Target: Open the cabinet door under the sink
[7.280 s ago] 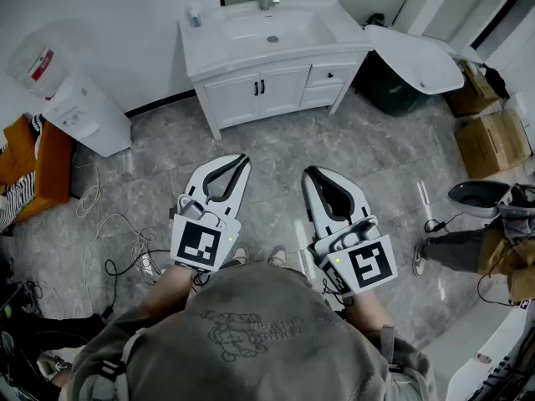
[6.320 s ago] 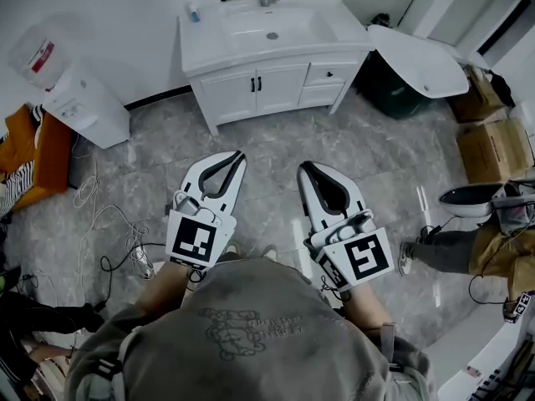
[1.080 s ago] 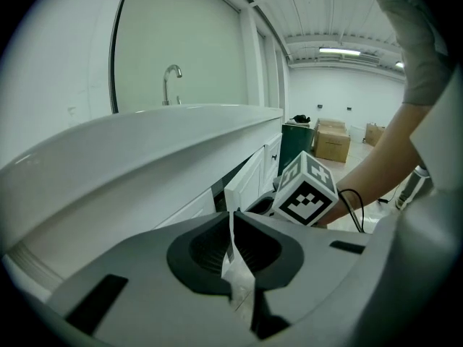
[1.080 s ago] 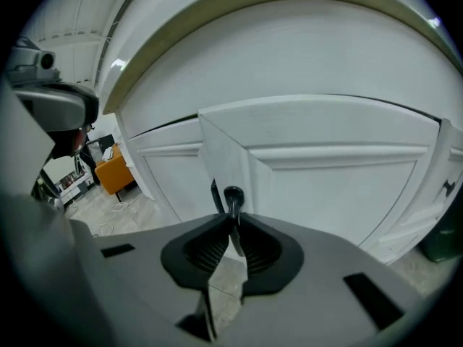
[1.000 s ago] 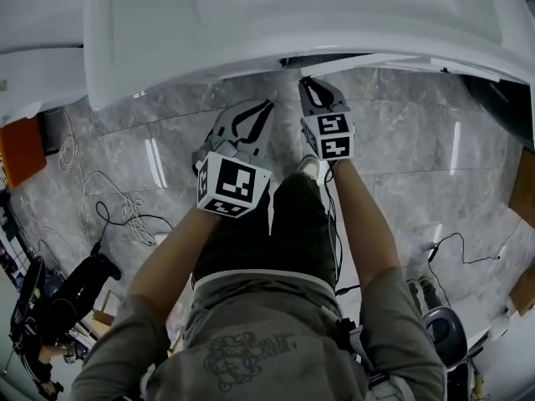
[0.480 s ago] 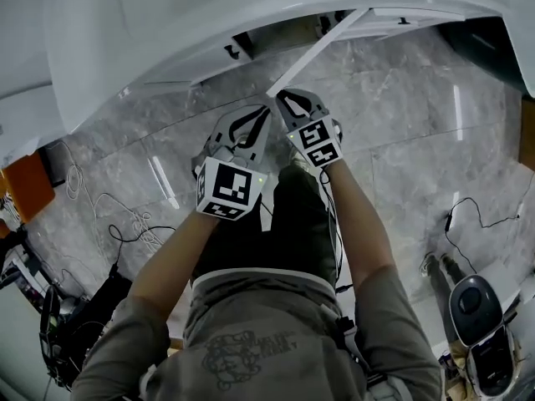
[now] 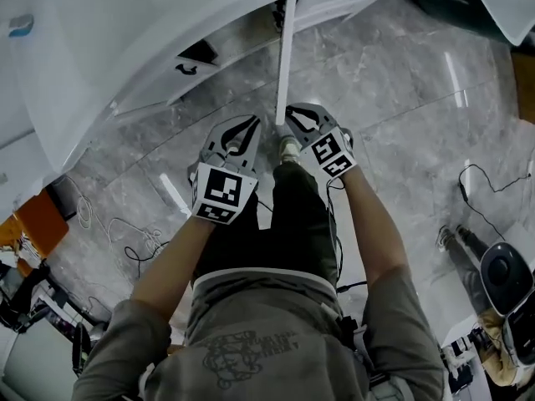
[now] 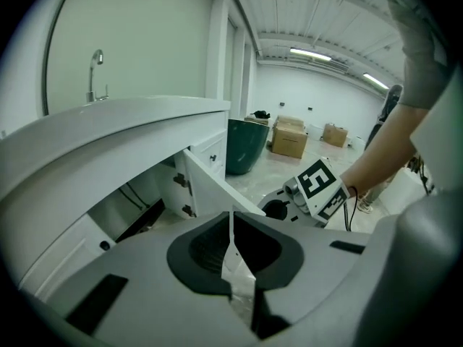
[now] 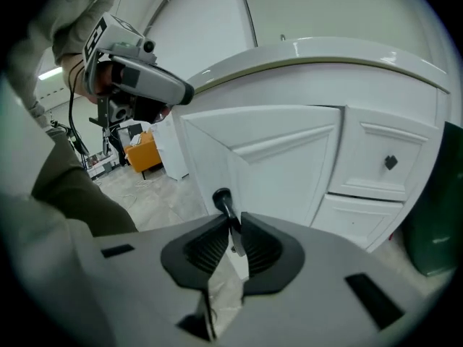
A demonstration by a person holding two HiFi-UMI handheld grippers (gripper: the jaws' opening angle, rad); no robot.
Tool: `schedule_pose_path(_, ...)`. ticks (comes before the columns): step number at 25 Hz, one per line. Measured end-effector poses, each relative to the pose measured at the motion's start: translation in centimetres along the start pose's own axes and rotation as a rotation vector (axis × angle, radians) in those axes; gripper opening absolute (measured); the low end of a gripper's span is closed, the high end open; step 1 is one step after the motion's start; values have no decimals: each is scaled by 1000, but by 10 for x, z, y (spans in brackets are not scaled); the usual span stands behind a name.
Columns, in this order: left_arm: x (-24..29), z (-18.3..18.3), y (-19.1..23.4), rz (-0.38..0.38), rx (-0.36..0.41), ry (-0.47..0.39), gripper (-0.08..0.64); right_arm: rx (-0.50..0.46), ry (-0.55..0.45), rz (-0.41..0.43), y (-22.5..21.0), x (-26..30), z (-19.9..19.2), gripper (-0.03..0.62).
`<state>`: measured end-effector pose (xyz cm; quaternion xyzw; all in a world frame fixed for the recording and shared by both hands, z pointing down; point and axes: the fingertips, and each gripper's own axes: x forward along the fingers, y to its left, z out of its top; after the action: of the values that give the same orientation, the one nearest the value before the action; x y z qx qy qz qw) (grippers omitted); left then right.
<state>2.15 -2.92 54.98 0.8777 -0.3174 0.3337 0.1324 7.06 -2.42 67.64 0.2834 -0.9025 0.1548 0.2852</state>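
The white sink cabinet's right-hand door (image 7: 285,57) stands swung open toward me, seen edge-on in the head view. My right gripper (image 7: 291,117) is shut on its black handle (image 9: 223,199) at the door's free edge; the jaws (image 9: 233,219) pinch the handle stem. The door panel (image 9: 282,154) fills the right gripper view. My left gripper (image 7: 249,125) hangs just left of the door edge, shut and empty (image 8: 231,214). The left gripper view shows the open door (image 8: 210,190) and the dark cabinet inside (image 8: 137,204). The left-hand door (image 7: 159,78) stays closed.
Two drawers (image 9: 391,163) sit right of the open door. A dark green bin (image 8: 246,144) and cardboard boxes (image 8: 293,137) stand beyond the cabinet. Cables (image 7: 138,234) lie on the grey tiled floor at my left. My own legs are directly below the grippers.
Within the last second the right door has swung from nearly closed to wide open, with my right gripper drawing back on its handle. The left gripper stayed beside it, shut.
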Motion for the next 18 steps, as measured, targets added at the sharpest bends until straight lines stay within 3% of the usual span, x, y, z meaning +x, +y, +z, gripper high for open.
schedule_pose_path(5, 33, 18, -30, -86, 56, 4, 29, 53, 32, -49, -36, -33, -26, 69)
schedule_pose_path(10, 58, 41, -64, -169, 123, 3, 30, 186, 61, -237, -81, -78, -62, 67)
schedule_pose_path(12, 63, 47, -74, -194, 140, 6, 29, 197, 108, -292, -92, -95, -81, 69)
schedule_pose_path(15, 68, 48, -82, -215, 146, 31, 29, 170, 166, -321, -90, -109, -98, 67)
schedule_pose_path(18, 66, 48, -85, -224, 152, 48, 29, 194, 154, -325, -82, -115, -95, 67)
